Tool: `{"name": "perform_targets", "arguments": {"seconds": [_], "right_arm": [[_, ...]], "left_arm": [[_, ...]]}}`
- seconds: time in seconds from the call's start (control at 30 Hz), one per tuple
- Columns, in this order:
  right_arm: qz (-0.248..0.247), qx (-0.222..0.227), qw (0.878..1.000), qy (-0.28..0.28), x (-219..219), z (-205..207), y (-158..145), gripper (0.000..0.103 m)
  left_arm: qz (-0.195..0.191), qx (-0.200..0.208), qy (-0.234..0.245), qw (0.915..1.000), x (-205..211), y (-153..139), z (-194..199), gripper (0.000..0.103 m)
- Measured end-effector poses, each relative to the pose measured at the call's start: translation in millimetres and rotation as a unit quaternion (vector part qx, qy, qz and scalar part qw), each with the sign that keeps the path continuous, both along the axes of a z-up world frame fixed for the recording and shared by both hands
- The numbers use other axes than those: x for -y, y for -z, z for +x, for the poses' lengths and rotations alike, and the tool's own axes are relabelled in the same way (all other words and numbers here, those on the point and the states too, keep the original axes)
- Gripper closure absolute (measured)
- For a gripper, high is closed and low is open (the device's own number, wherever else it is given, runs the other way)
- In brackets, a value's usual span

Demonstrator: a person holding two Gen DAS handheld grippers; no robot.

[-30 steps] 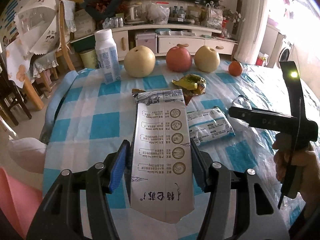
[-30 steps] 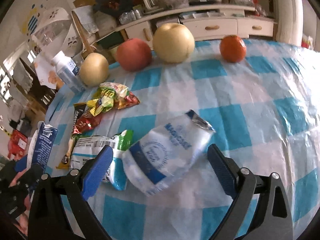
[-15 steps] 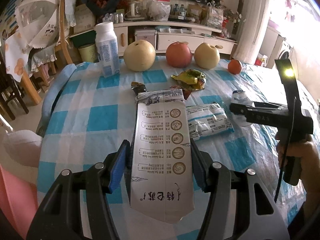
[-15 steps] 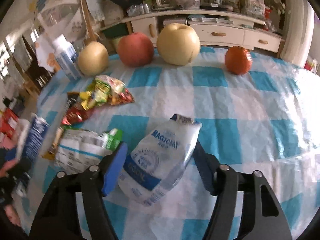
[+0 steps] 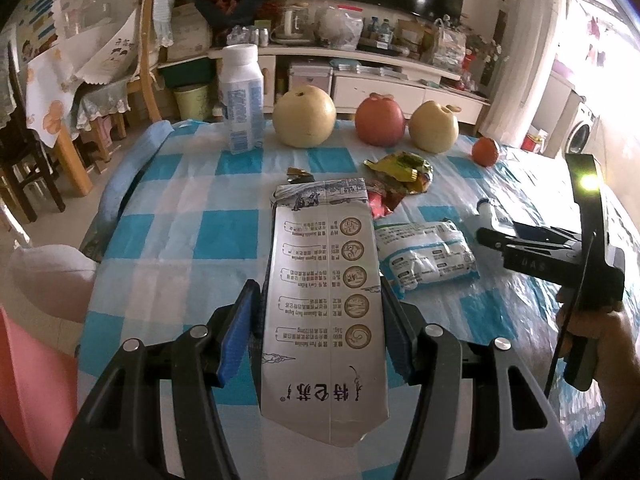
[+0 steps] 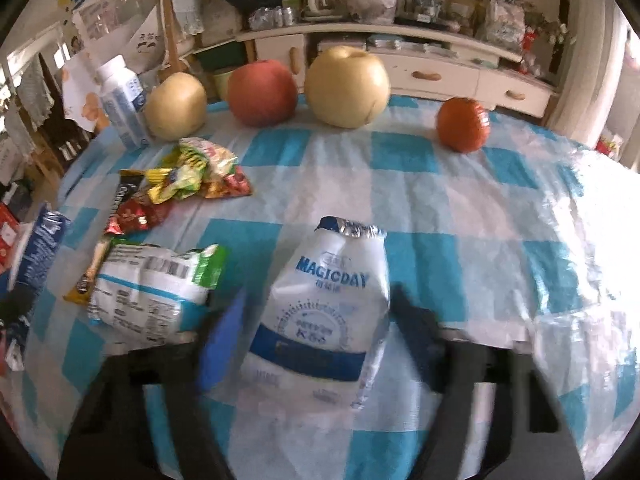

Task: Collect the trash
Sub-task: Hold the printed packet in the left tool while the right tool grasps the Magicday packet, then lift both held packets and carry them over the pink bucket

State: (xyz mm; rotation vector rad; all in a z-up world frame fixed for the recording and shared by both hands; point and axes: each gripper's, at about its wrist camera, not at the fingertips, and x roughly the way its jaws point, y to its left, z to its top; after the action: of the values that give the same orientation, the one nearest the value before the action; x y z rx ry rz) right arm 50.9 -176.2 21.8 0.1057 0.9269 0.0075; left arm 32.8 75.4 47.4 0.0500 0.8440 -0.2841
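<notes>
On the checked counter [image 6: 460,184] the fruit stays; wrappers remain to collect. My left gripper [image 5: 320,332] is clamped on the flattened milk carton [image 5: 324,300]. My right gripper's [image 6: 320,332] fingers have just been closing around the white Magicday pouch [image 6: 332,304], seemingly gripping it. The green-edged packet [image 6: 152,284] and candy wrappers [image 6: 192,176] are left.

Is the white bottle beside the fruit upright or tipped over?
Upright: the white bottle stands on its base on the tablecloth, cap on top.

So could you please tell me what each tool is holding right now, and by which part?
The left tool grips the milk carton across its two sides, near its base. The right tool, jaws just closing, pinches the white pouch across its lower half.
</notes>
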Motion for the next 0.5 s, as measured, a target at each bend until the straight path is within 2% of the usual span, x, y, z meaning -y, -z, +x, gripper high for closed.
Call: {"name": "perform_targets", "arguments": {"seconds": [0.23,0.5], "right_arm": [[0.005,0.001,1.0,-0.001,1,-2,-3,0.042],[0.034,0.045,0.998,-0.015,-4,-15,-27,0.042]], "left_arm": [[0.013,0.012,-0.032,0.9993,-11,-4,0,0.044],[0.03,0.037,-0.066,0.9966,-29,-15,-5,0.044]]}}
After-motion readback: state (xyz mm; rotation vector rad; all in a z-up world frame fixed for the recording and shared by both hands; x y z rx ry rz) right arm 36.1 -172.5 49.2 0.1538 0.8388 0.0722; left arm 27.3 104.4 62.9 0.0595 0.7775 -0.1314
